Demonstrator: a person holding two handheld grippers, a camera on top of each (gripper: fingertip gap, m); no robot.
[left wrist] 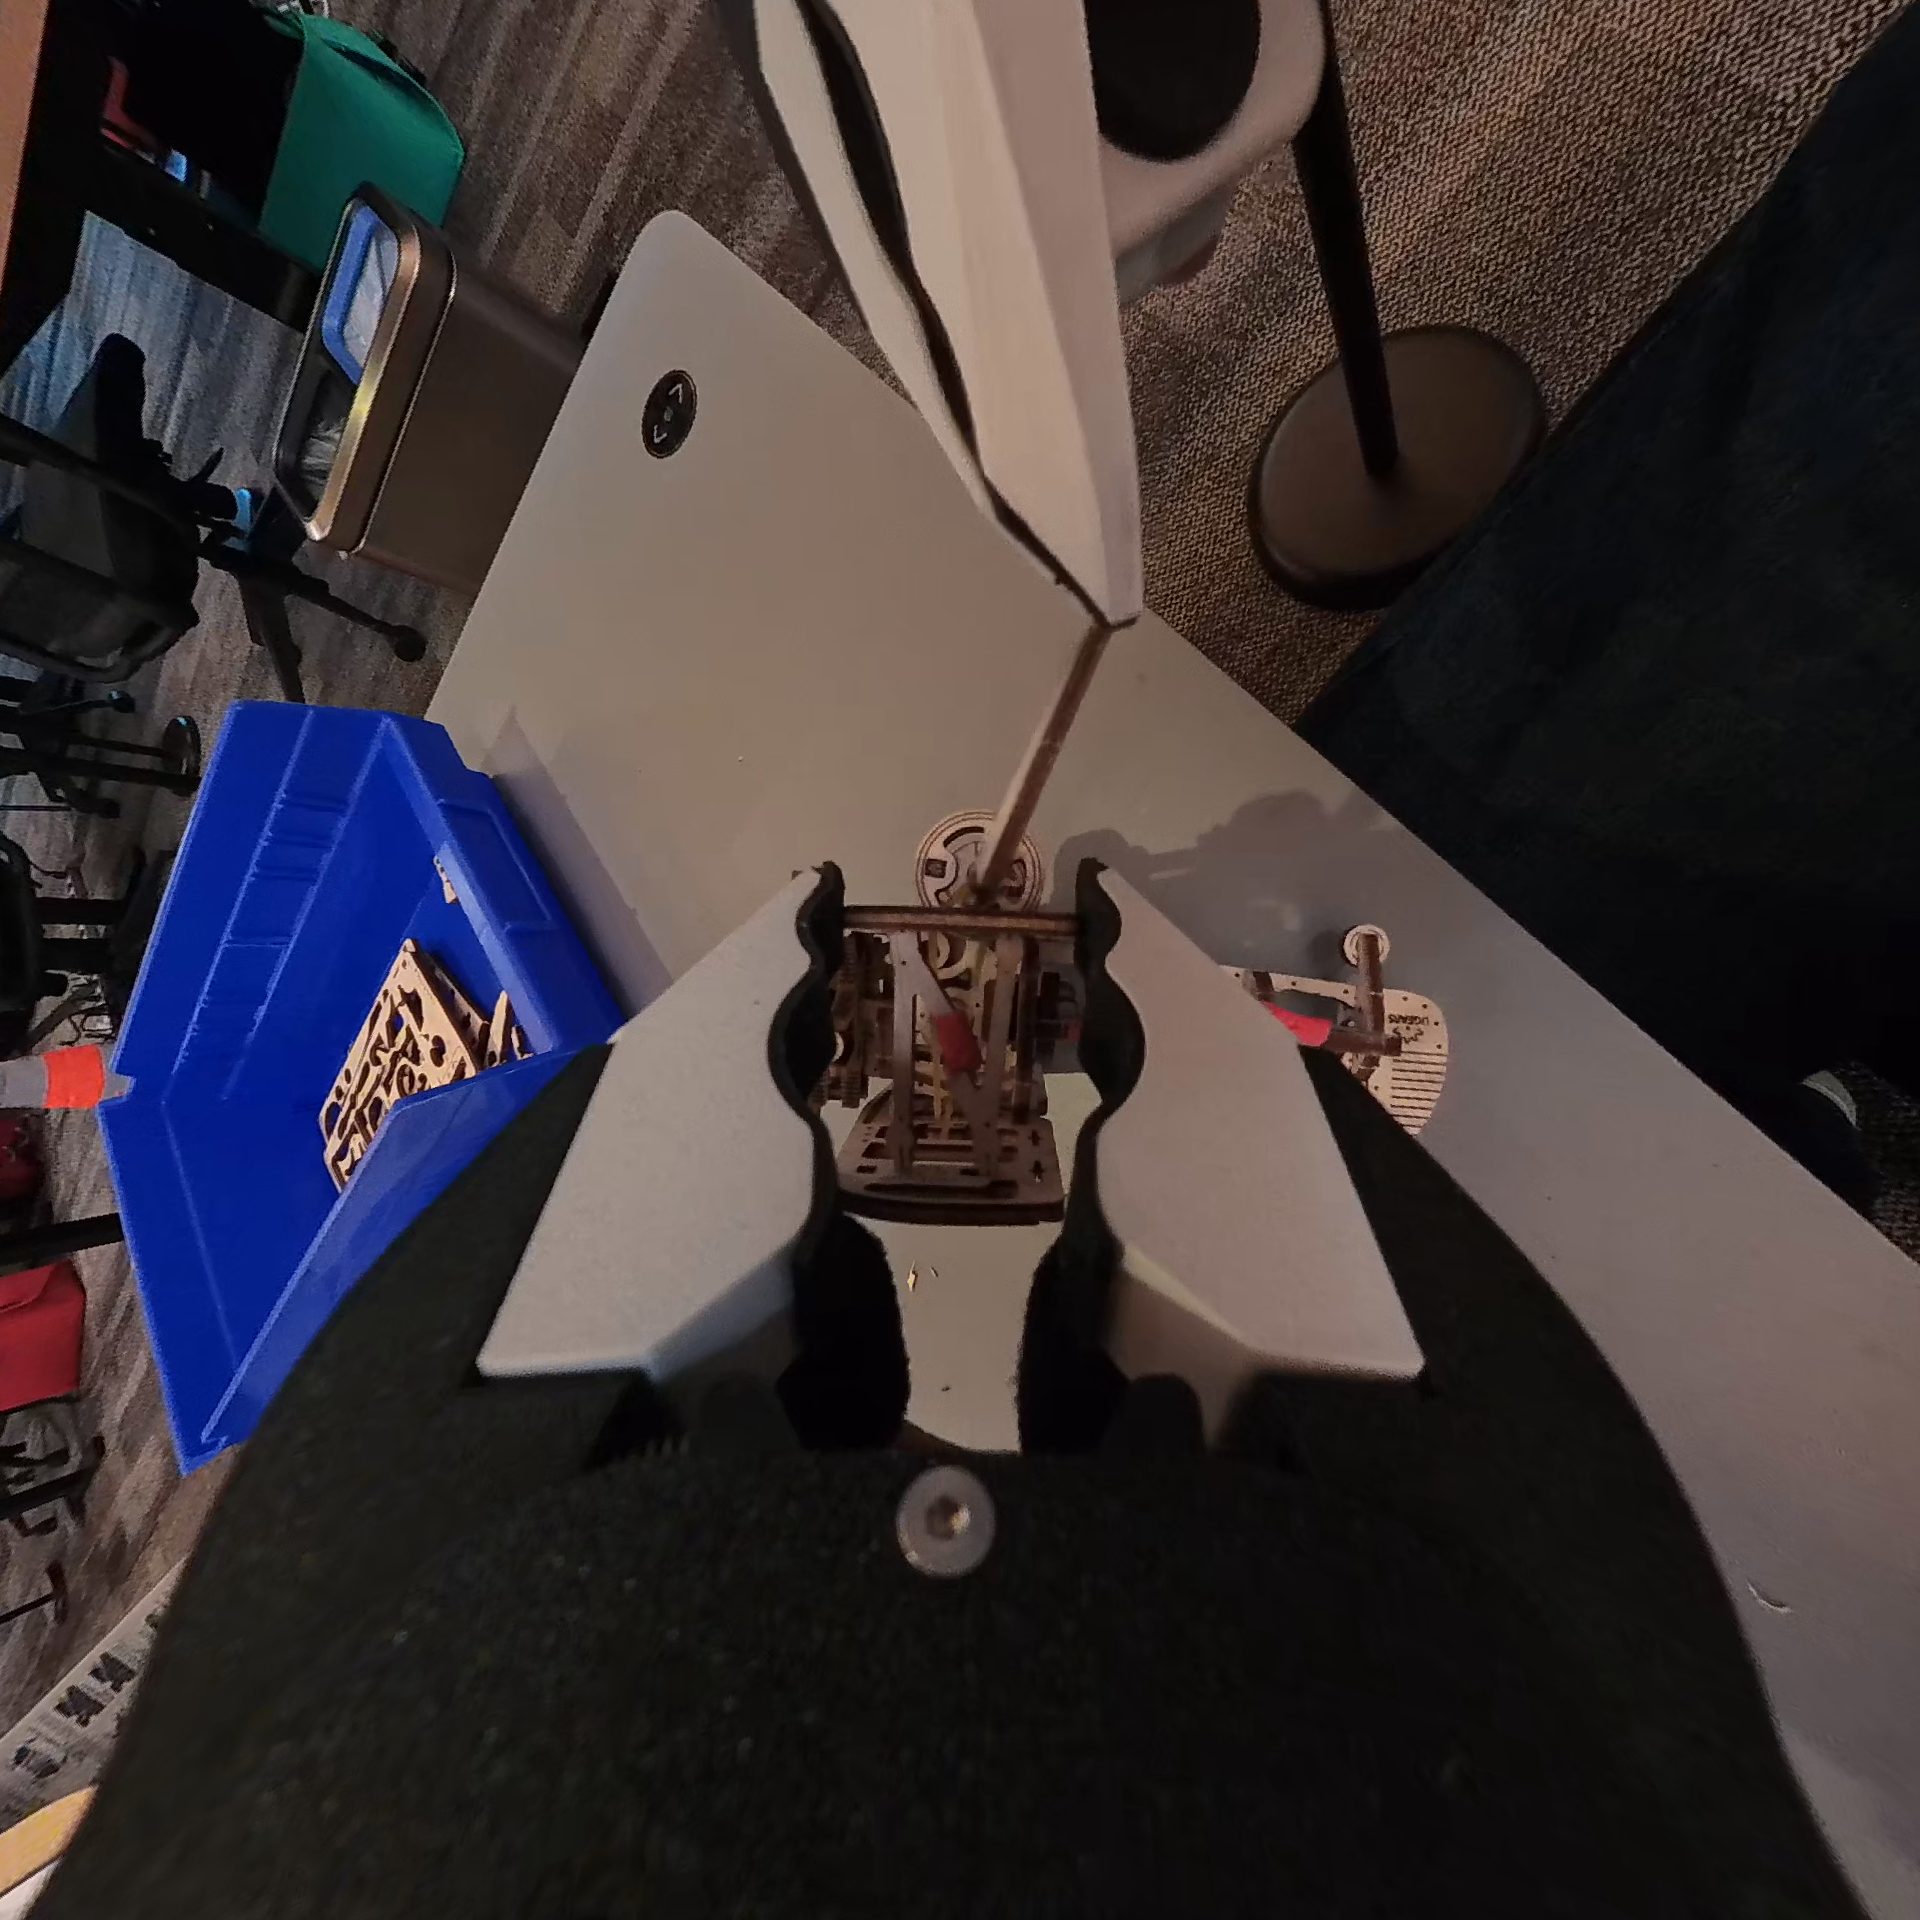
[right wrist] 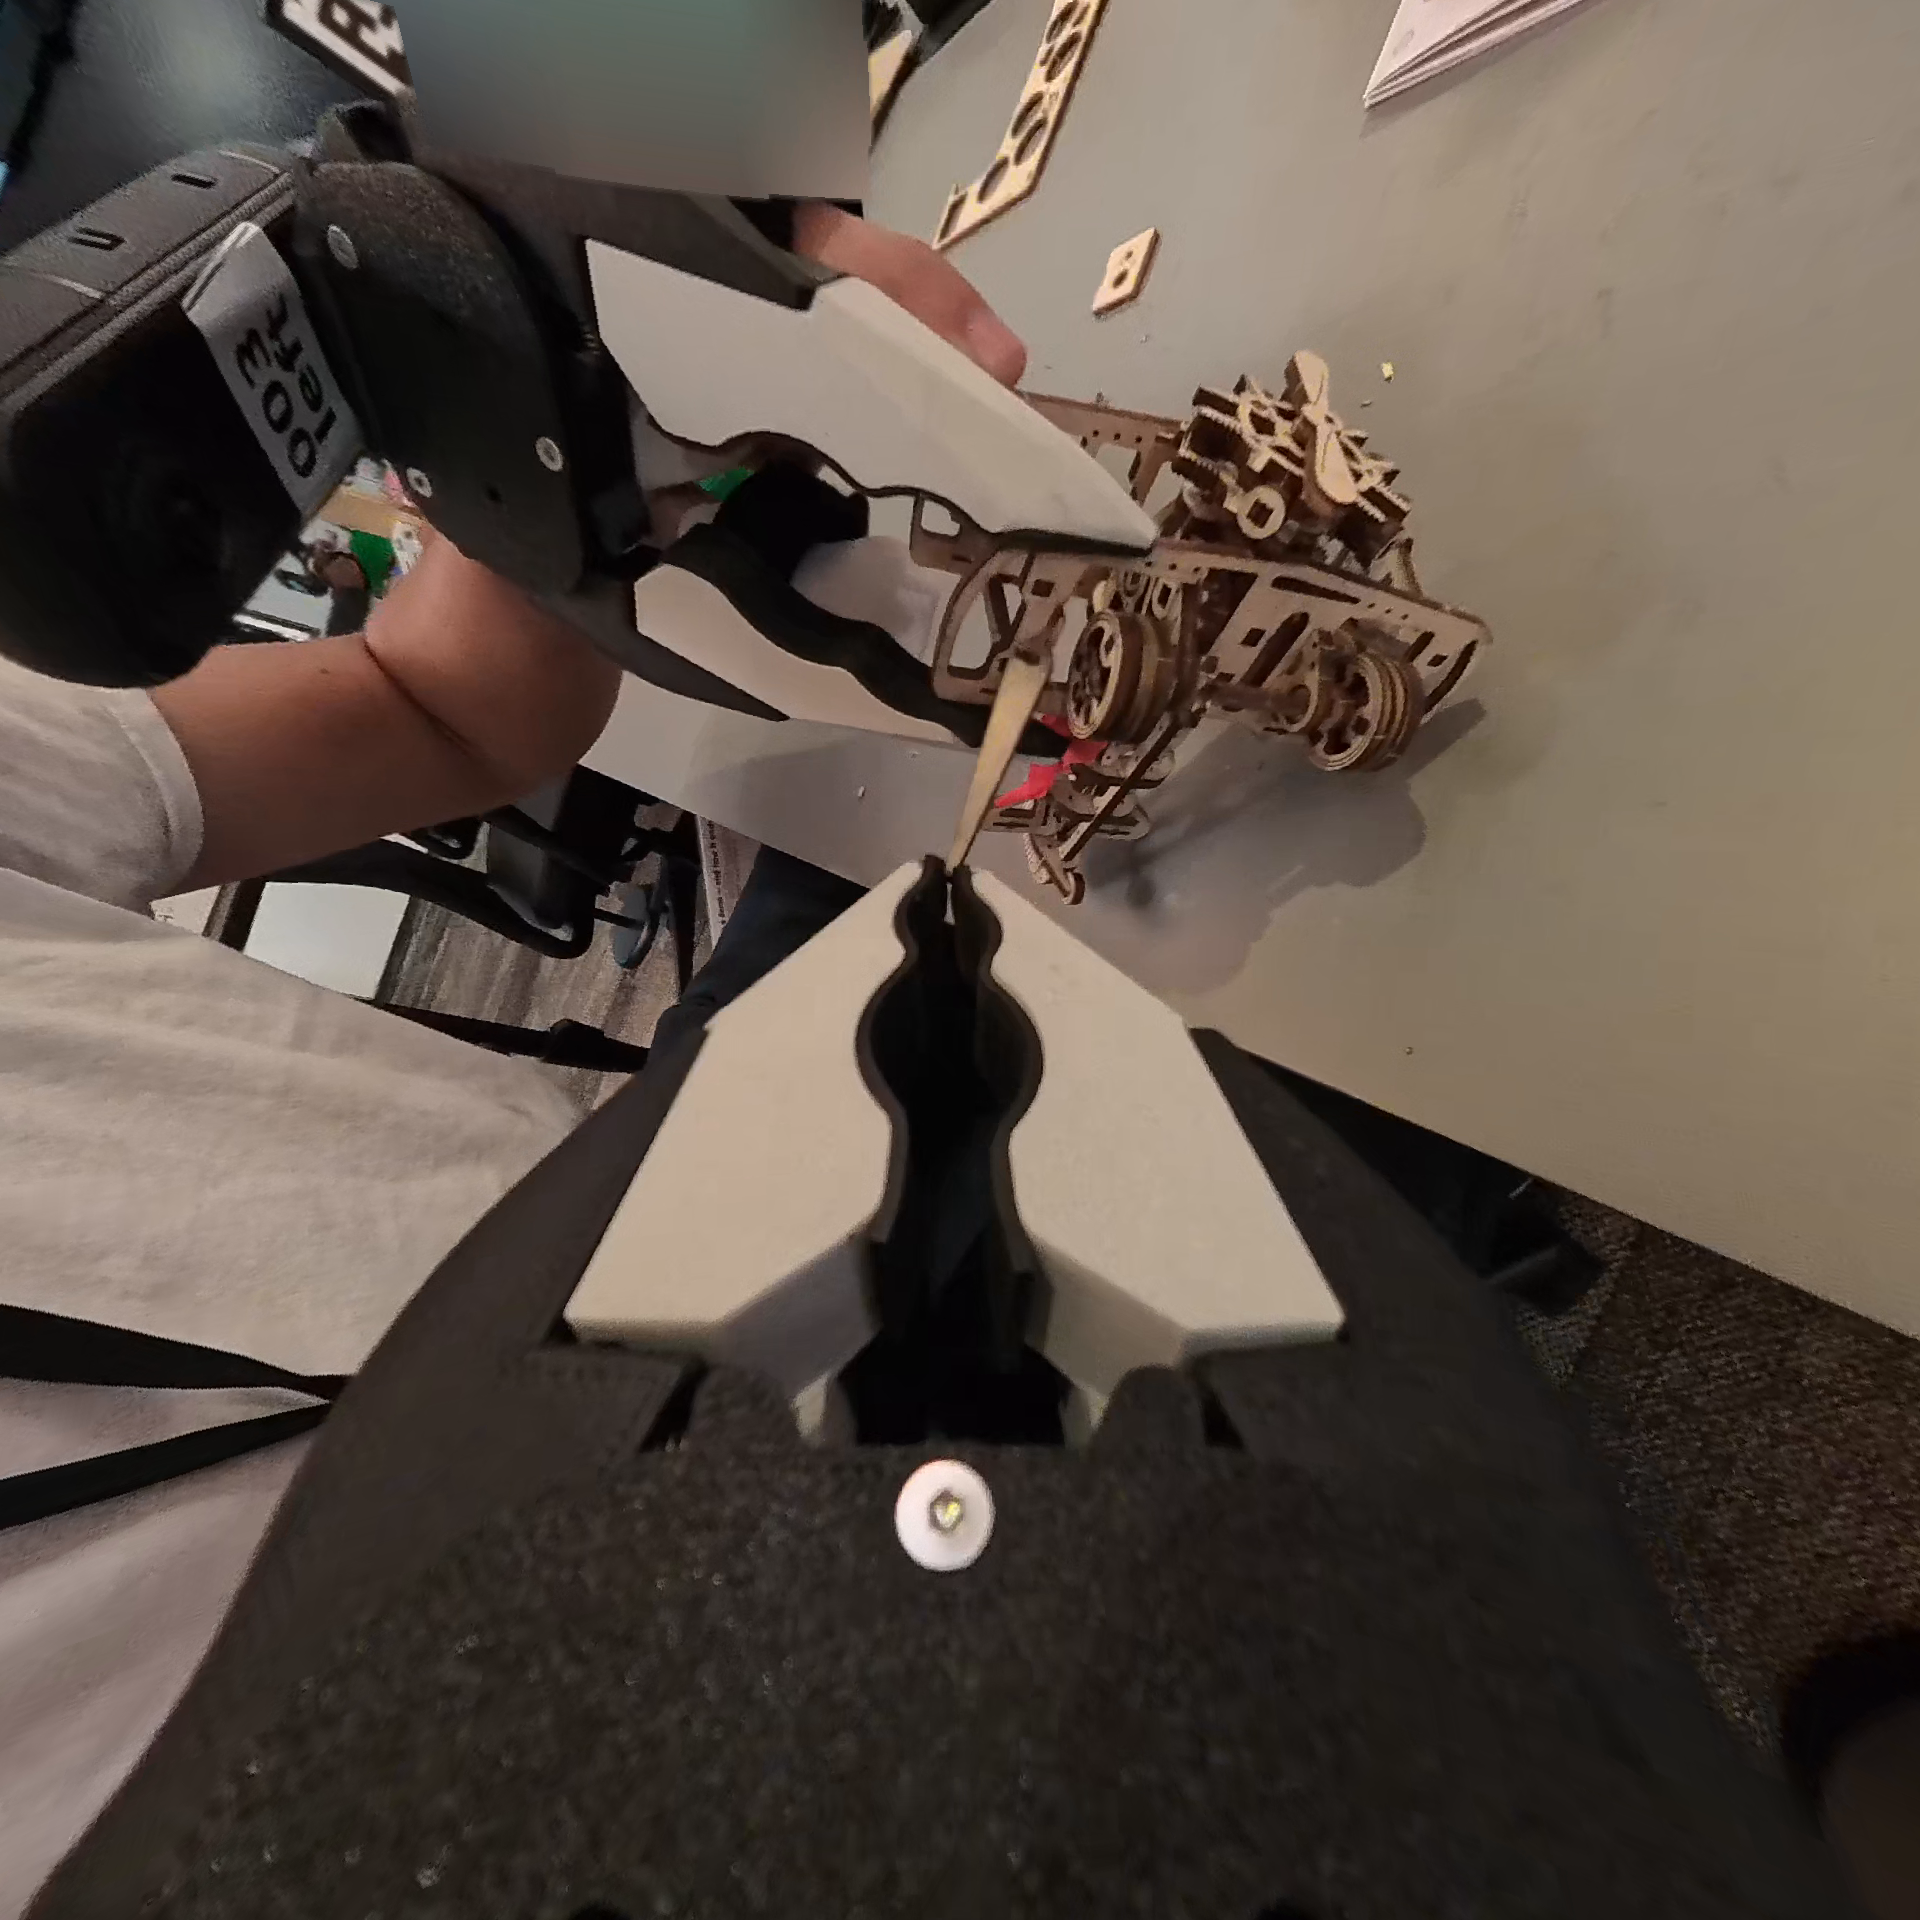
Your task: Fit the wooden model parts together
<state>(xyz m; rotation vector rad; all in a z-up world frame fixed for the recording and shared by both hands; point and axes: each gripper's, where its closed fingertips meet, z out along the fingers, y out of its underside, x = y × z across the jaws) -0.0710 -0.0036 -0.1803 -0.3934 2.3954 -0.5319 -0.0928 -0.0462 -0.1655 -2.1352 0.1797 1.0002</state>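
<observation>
A wooden model vehicle with gears and wheels lies on its side on the grey table. My left gripper is shut on its frame, a fingertip on each side. In the right wrist view the left gripper reaches in from the left. My right gripper is shut on a thin wooden stick. The stick's far end touches the model's frame beside a wheel. In the left wrist view the right gripper comes from above with the stick.
A blue bin with wooden part sheets stands left of the model. A loose wooden part with a red piece lies to the right. Punched sheets, a small square piece and a booklet lie farther back. The table edge is close by. About 5 cm separates my left fingertips from my right.
</observation>
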